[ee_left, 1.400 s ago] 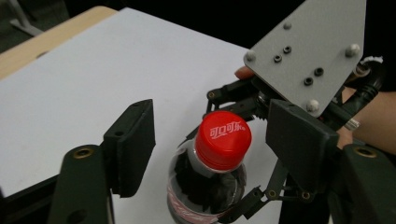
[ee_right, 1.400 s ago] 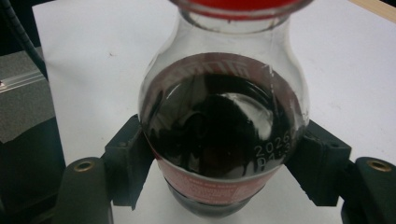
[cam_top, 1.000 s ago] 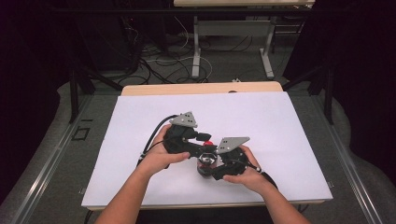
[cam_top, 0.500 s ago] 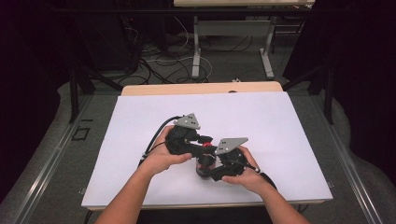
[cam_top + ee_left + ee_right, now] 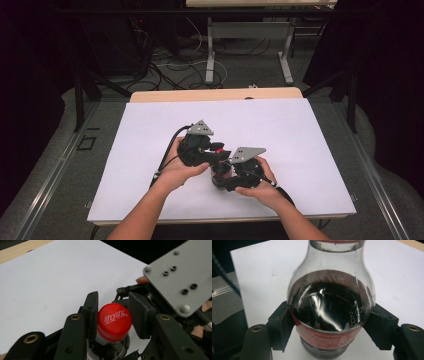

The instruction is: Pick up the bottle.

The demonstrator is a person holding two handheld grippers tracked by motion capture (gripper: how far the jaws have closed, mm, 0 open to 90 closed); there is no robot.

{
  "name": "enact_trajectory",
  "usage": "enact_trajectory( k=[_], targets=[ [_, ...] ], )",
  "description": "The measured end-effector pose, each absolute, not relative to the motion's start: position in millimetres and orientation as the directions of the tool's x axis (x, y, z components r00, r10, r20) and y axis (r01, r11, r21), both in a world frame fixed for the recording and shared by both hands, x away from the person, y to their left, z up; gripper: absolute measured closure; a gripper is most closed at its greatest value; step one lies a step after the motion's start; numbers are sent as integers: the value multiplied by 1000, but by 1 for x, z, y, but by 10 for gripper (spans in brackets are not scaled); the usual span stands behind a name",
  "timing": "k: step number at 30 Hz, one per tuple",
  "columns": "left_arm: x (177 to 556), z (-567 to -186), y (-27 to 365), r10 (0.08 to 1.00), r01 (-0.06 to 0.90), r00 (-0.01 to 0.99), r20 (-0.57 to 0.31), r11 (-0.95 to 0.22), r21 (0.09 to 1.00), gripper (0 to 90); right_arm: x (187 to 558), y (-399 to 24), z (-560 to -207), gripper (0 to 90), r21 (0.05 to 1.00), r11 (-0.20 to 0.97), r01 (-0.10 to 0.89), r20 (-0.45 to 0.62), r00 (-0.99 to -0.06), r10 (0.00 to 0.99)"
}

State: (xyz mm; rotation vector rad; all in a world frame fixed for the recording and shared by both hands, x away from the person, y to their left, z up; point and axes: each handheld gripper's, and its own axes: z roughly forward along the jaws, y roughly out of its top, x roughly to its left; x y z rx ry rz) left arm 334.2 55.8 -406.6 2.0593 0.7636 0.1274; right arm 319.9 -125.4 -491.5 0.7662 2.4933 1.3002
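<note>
Forearms come in from the near edge of the white table (image 5: 300,130) and meet just in front of the person, near its middle. On the left, the left hand (image 5: 176,170) wraps the left gripper (image 5: 216,150), whose grey three-cornered plate tilts toward the far side. In the left gripper view its two black pads (image 5: 91,312) press on either side of a red screw cap (image 5: 114,321), so these tongs are clamped on the cap after closing the last bit within the past second. White Chinese characters of the Coca-Cola logo run across the cap's top.

To the right, the right hand (image 5: 256,186) cradles the right gripper (image 5: 218,176) low and tipped on its side, close against the left one. In the right gripper view its jaws are drawn in on the round body of a small clear cola bottle (image 5: 330,305), gripping it across the red label band. The bottle holds dark cola up to the shoulder. White small print covers the label but is too blurred to read; printed digits on the glass seem to start "202". In the high view the bottle sits between the two grippers, whether held just above the table or resting on it I cannot tell.
</note>
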Motion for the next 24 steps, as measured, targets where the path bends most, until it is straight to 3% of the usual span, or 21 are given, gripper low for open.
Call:
enact_trajectory(
  k=[5,8,10,14,20,24],
  targets=[
    [334,-406,53,624,498,760,-183,-378,780,616,319,-124,-492,300,821,443,360,34,-806,591],
    [333,-404,50,715,589,660,-229,-304,749,616,318,-122,-493,299,826,433,362,19,-784,621],
    [333,-403,50,724,594,652,-226,-303,745,614,318,-122,-493,299,826,433,362,12,-779,627],
    [333,-403,48,703,571,682,-201,-340,747,604,320,-124,-494,298,828,433,357,29,-797,603],
    [340,-397,56,604,526,759,-243,-348,776,459,319,-124,-493,298,831,439,341,35,-821,570],
    [347,-395,68,481,454,847,-229,-426,782,446,319,-125,-492,298,836,435,333,55,-841,538]
  ],
)
